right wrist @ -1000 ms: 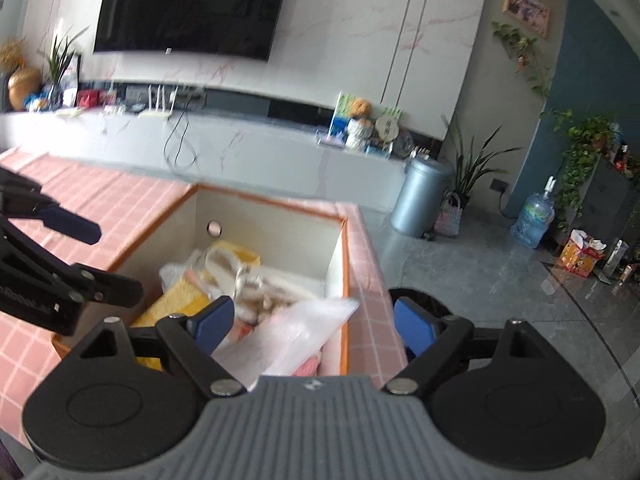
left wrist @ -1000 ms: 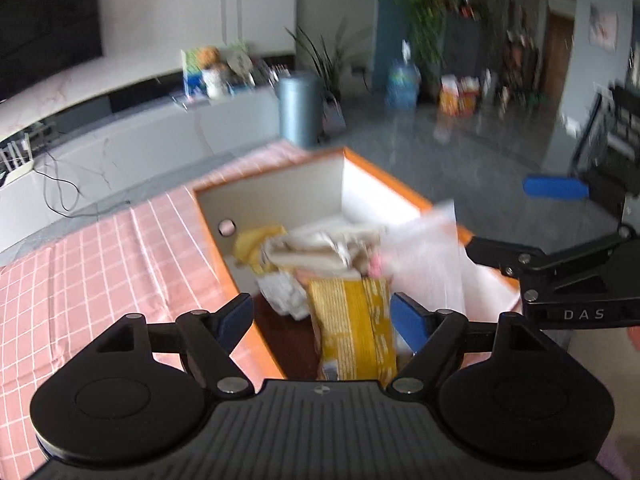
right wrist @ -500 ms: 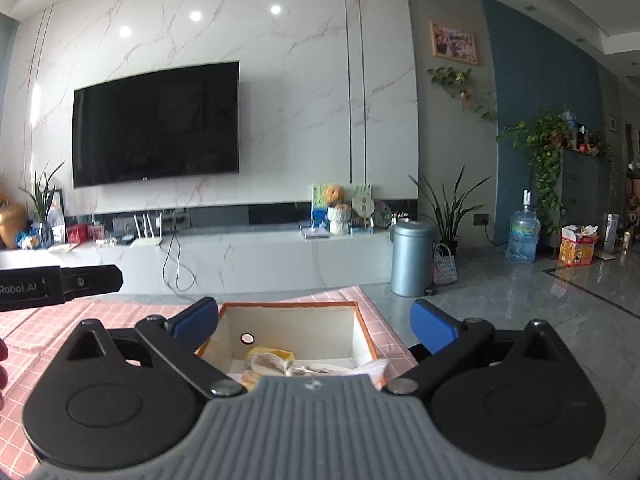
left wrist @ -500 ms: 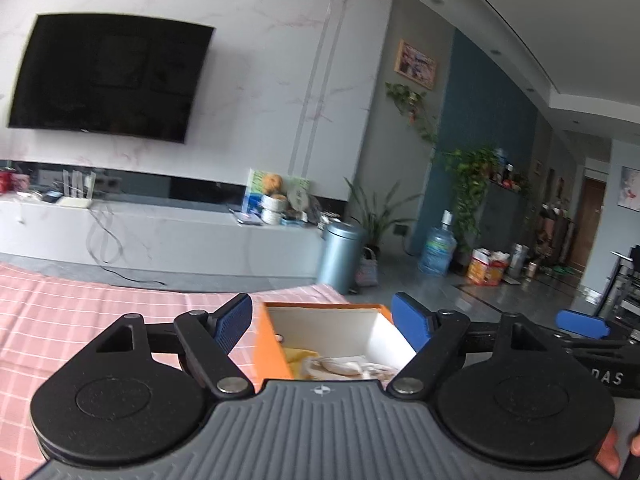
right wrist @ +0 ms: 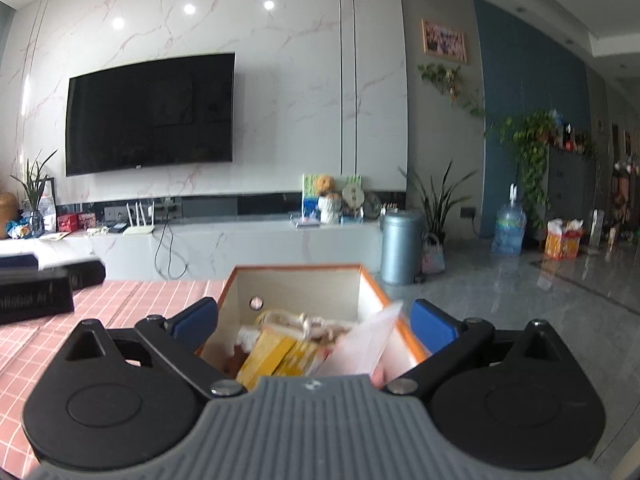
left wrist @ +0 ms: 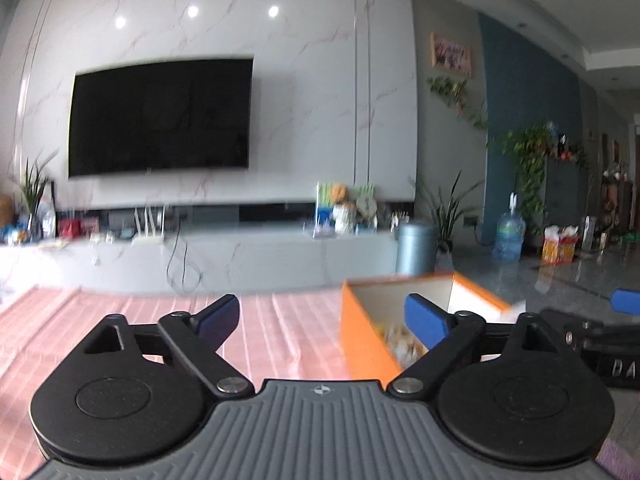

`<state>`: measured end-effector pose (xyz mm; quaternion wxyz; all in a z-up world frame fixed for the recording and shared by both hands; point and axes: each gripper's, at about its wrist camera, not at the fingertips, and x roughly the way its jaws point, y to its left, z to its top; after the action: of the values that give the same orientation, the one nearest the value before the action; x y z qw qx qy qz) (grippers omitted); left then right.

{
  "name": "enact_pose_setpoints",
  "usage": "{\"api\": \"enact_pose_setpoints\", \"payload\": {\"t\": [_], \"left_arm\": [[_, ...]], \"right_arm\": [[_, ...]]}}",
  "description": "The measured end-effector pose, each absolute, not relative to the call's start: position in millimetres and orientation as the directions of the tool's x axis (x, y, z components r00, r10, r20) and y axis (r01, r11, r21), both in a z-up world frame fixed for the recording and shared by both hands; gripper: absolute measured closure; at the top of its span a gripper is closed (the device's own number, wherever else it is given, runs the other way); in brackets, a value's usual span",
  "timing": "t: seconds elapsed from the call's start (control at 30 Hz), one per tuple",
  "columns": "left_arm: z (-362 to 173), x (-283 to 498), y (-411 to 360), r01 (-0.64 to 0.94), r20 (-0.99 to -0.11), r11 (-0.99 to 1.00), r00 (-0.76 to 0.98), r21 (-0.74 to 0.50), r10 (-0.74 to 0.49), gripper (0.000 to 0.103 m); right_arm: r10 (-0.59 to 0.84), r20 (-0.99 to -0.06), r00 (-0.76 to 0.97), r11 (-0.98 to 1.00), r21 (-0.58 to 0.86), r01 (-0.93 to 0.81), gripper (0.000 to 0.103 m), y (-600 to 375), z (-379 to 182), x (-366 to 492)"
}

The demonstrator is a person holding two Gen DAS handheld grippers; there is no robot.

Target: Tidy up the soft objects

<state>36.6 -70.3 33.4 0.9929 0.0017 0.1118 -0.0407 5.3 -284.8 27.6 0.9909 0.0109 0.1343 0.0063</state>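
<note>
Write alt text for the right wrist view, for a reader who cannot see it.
An open, empty right gripper points at an orange box on a pink checked tablecloth; the box holds yellow packets and a clear plastic bag. The left gripper shows at the left edge. Behind are a wall-mounted TV and a grey bin.

From my left wrist camera I can read only the white letters "DA" on the black body of the right tool [left wrist: 616,368], cut off at the frame edge. The white lettering on the left tool [right wrist: 28,300] is too blurred to read.
</note>
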Motion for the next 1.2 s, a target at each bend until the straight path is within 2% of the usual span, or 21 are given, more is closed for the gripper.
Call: {"api": "enact_pose_setpoints", "payload": {"t": [0.1,0.2,0.43,0.67,1.2], "left_arm": [[18.1,38.5,-57.5,0.081,-0.299,0.995,0.95,-0.054,-0.093,0.0],[4.0,41.4,-48.5,0.041,-0.367,0.998,0.929,-0.053,-0.058,0.0],[-18.3,41.1,-44.4,0.008,-0.467,0.999,0.884,-0.05,-0.03,0.0],[-24.6,37.1,-48.1,0.013,-0.48,0.999,0.877,-0.043,-0.032,0.0],[-23.8,35.1,-52.7,0.025,-0.485,1.0,0.874,-0.017,-0.03,0.0]], "right_arm": [[0.021,-0.304,0.952,1.0,0.02,-0.015,0.003,-279.7,18.3,9.0],[0.027,-0.345,0.938,1.0,0.012,-0.025,0.003,-276.3,8.0,12.2],[0.052,-0.405,0.913,0.999,0.006,-0.054,0.003,-267.2,-12.6,17.9],[0.057,-0.45,0.891,0.998,0.012,-0.057,0.003,-263.3,-26.3,18.9],[0.054,-0.455,0.889,0.998,0.015,-0.053,0.003,-264.3,-30.9,19.9]]}}
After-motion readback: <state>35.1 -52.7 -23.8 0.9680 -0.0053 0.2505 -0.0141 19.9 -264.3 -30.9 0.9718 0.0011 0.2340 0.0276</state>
